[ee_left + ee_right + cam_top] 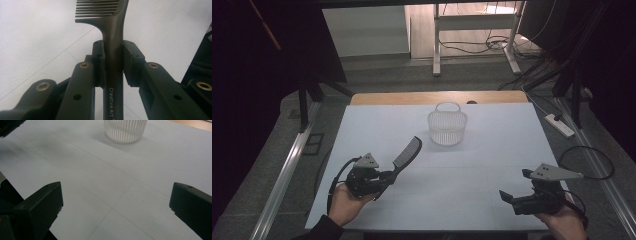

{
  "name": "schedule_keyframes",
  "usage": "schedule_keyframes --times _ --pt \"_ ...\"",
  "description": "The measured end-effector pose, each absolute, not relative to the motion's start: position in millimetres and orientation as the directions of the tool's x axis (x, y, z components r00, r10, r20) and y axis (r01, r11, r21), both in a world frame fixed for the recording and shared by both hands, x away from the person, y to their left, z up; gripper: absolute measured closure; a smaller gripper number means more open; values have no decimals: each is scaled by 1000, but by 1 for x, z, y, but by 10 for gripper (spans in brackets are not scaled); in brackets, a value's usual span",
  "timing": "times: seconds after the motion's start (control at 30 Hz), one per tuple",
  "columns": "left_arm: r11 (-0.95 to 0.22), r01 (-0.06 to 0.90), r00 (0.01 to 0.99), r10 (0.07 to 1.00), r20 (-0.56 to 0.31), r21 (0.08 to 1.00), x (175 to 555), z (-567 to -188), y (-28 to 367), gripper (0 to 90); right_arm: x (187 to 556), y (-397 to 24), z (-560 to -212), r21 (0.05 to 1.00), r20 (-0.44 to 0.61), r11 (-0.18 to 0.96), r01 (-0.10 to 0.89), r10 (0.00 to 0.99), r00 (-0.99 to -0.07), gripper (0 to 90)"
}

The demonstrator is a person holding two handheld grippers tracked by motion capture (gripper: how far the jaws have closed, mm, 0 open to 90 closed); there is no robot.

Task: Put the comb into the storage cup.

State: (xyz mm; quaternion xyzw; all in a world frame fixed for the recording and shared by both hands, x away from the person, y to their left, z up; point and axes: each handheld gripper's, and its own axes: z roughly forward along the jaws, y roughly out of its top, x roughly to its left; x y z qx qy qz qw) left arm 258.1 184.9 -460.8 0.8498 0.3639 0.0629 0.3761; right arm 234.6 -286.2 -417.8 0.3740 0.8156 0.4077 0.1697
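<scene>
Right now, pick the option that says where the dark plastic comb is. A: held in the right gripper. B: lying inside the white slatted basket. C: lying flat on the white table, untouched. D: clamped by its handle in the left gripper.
D: the left gripper is shut on the handle of the dark plastic comb, teeth pointing away from it.

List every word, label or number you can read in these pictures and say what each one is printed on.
"Creative Art" – white lettering running along the handle of the dark comb, seen in the left gripper view where the left gripper clamps that handle; the lettering reaches the picture's bottom edge, so any more there is cut off.

No readable text on the white basket, the table sheet or the right gripper.
</scene>
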Motion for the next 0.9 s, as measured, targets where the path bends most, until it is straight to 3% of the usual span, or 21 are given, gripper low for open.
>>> schedule_keyframes --times 0.5,0.9 --pt "-467 531 748 651 -131 707 257 -457 170 728 254 -271 -406 804 111 344 484 714 -691 0" --pt "-432 531 749 642 -166 729 258 -455 159 728 269 -247 -400 811 154 334 481 670 -726 0"
